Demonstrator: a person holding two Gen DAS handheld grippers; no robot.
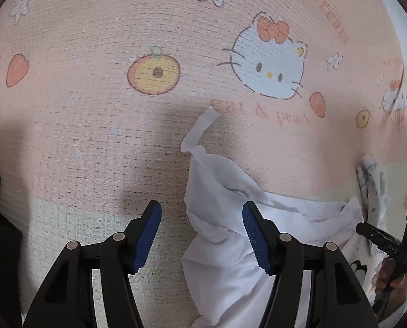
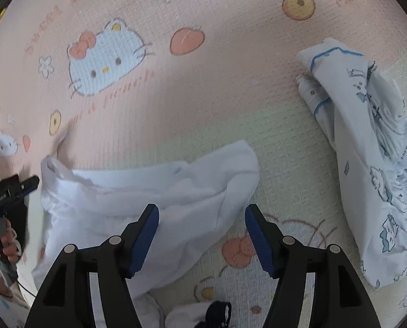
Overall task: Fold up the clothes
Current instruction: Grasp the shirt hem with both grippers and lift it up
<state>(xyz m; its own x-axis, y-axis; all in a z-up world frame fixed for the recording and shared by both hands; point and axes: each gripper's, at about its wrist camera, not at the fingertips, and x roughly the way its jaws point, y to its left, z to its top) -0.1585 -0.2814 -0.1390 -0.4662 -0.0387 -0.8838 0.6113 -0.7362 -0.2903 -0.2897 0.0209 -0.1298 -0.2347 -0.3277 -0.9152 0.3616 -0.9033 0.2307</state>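
Since the white garment lies rumpled on the mat w/ printed clothes well to its right, I judge it light, limp, thin; I'd pinch a hem corner. Left gripper & right gripper both gape wide, holding nothing.

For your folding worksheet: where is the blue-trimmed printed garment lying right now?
The printed garment lies on the mat at the right of the right wrist view, apart from the white garment bunched before the open right gripper.

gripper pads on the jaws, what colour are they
Blue, ribbed pads on black arms; clearest in the right wrist view.
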